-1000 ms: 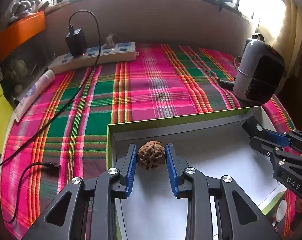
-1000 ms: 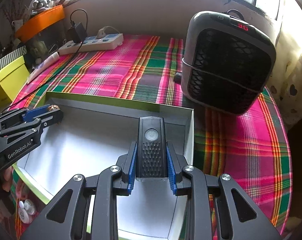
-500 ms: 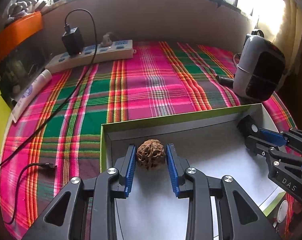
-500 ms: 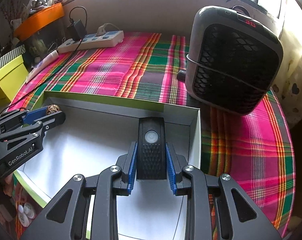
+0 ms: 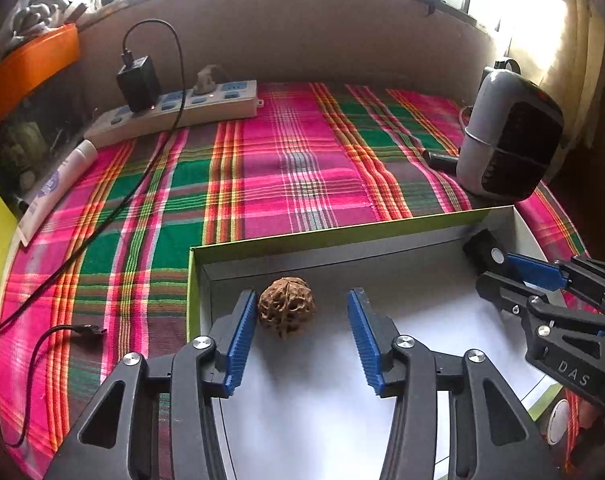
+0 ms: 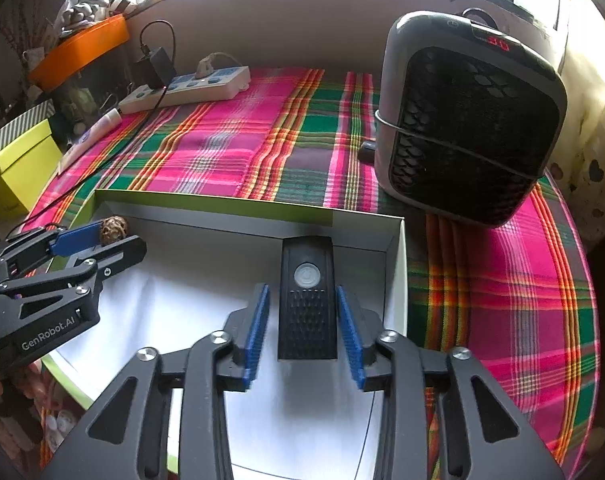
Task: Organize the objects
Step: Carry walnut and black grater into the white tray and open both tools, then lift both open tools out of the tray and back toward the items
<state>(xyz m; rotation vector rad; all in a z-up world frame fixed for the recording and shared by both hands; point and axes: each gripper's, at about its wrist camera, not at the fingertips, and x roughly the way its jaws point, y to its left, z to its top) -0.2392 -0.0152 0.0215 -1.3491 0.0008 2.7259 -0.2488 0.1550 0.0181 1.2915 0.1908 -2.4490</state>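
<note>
A brown walnut point(image 5: 286, 310) lies on the white floor of a shallow green-rimmed box point(image 5: 334, 236), near its far left corner. My left gripper point(image 5: 302, 316) is open around it; the walnut touches the left pad, with a gap to the right pad. A black remote-like device point(image 6: 307, 300) lies flat in the box's far right corner. My right gripper point(image 6: 303, 320) is open around it with small gaps on both sides. The walnut also shows in the right wrist view point(image 6: 113, 229), as does the box point(image 6: 230, 204).
A grey and black fan heater point(image 6: 466, 120) stands on the plaid cloth point(image 5: 286, 160) right of the box. A white power strip point(image 5: 174, 112) with a black charger, a tube point(image 5: 54, 188) and a loose cable point(image 5: 82, 330) lie at the left. A yellow box point(image 6: 18, 168) stands far left.
Both grippers have opened: the left let go of the walnut, the right let go of the black device. Both objects now rest on the box floor.
</note>
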